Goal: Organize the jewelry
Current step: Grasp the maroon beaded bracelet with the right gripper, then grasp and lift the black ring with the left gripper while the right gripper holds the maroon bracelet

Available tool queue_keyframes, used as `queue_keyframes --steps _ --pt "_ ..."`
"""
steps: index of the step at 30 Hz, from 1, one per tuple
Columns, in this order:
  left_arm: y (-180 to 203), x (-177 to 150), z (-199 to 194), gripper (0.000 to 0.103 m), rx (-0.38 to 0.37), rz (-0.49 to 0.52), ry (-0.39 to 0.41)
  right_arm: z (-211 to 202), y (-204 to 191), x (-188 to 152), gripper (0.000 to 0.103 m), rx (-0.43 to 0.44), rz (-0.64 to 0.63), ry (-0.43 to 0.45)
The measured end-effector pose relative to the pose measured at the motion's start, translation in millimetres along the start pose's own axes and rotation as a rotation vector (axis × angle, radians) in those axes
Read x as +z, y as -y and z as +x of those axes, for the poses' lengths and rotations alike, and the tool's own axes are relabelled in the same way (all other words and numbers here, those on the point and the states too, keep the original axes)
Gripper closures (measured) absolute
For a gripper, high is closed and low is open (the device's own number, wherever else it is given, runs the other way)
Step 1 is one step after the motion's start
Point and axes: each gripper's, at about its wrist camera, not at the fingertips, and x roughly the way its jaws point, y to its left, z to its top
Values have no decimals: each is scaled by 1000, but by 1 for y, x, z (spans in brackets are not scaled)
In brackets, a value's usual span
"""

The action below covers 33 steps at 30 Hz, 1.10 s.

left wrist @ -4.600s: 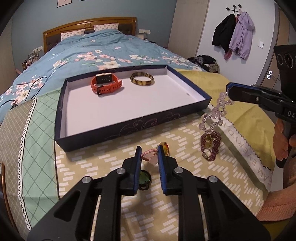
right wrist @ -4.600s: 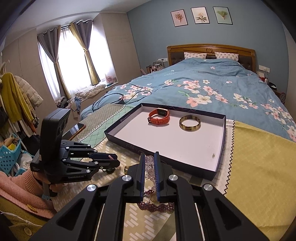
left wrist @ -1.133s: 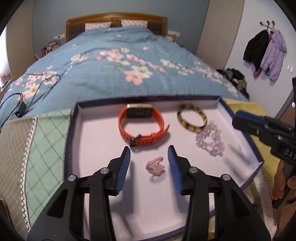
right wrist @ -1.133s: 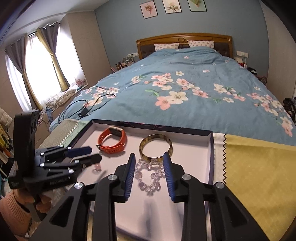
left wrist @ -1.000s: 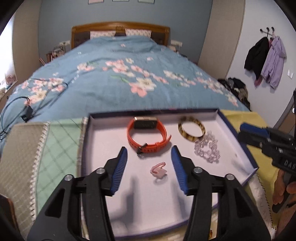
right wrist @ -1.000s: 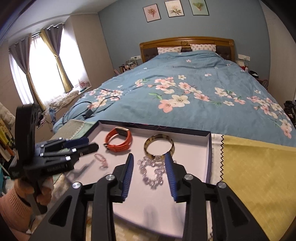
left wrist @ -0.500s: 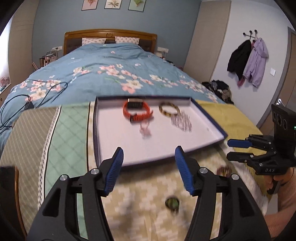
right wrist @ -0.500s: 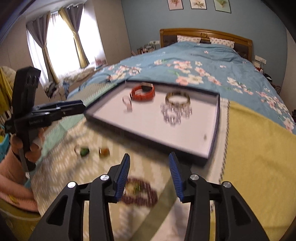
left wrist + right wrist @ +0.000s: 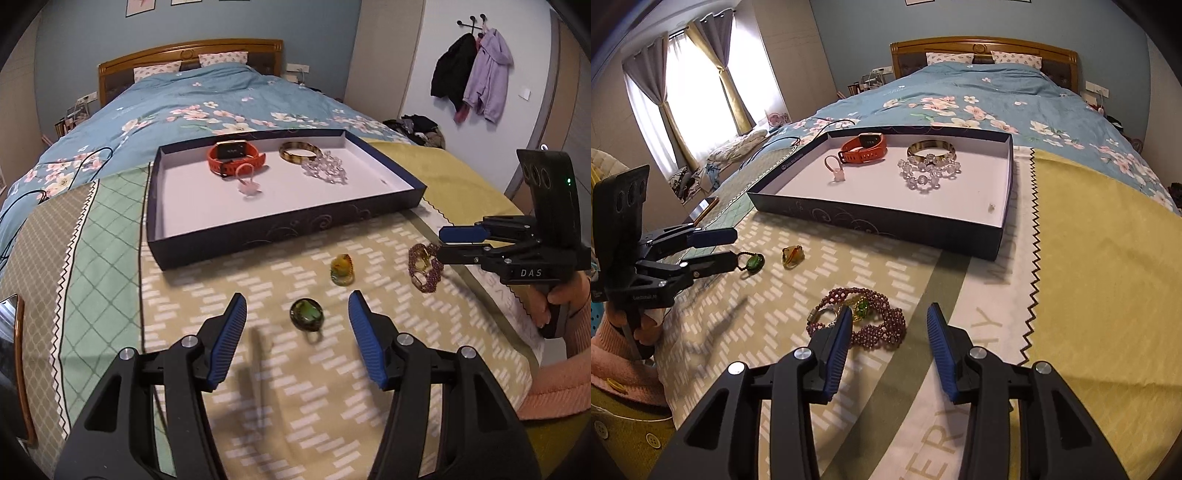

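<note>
A dark blue tray (image 9: 258, 238) (image 9: 886, 221) on the bed holds an orange watch (image 9: 236, 157) (image 9: 864, 147), a tortoiseshell bangle (image 9: 300, 151) (image 9: 931, 149), a clear bead bracelet (image 9: 325, 170) (image 9: 929, 173) and a pink ring (image 9: 248, 184) (image 9: 836, 170). On the cloth lie a green ring (image 9: 306, 314) (image 9: 753, 262), an amber ring (image 9: 341, 275) (image 9: 792, 254) and a purple bead bracelet (image 9: 424, 266) (image 9: 864, 321). My left gripper (image 9: 297, 328) (image 9: 733, 245) is open around the green ring. My right gripper (image 9: 886, 339) (image 9: 443, 243) is open, just above the purple bracelet.
A patterned cloth (image 9: 258, 369) covers the bed's foot, a yellow cloth (image 9: 1108, 277) to the right. A floral duvet (image 9: 203, 110) lies behind the tray. A phone (image 9: 705, 206) lies at the left edge. Coats (image 9: 476, 74) hang on the wall.
Both grippers released the pink ring and clear bracelet in the tray, then pulled back and down to the loose jewelry on the cloth, jaws wide open.
</note>
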Motion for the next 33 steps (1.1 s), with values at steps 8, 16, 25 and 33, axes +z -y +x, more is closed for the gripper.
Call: queue_keyframes --steps 8,16,25,33 --pt "6 1 11 61 -33 0 -46 5 0 -2 79 -28 1 -30" --pt "0 -1 14 70 -38 -33 -61 1 -2 -1 94 -26 -1 -6" --pt "0 -2 9 85 -42 -25 -53 -23 -23 12 94 39 -46 86" --pt "2 -1 -2 95 -37 -14 -16 -24 -34 17 94 72 -62 98"
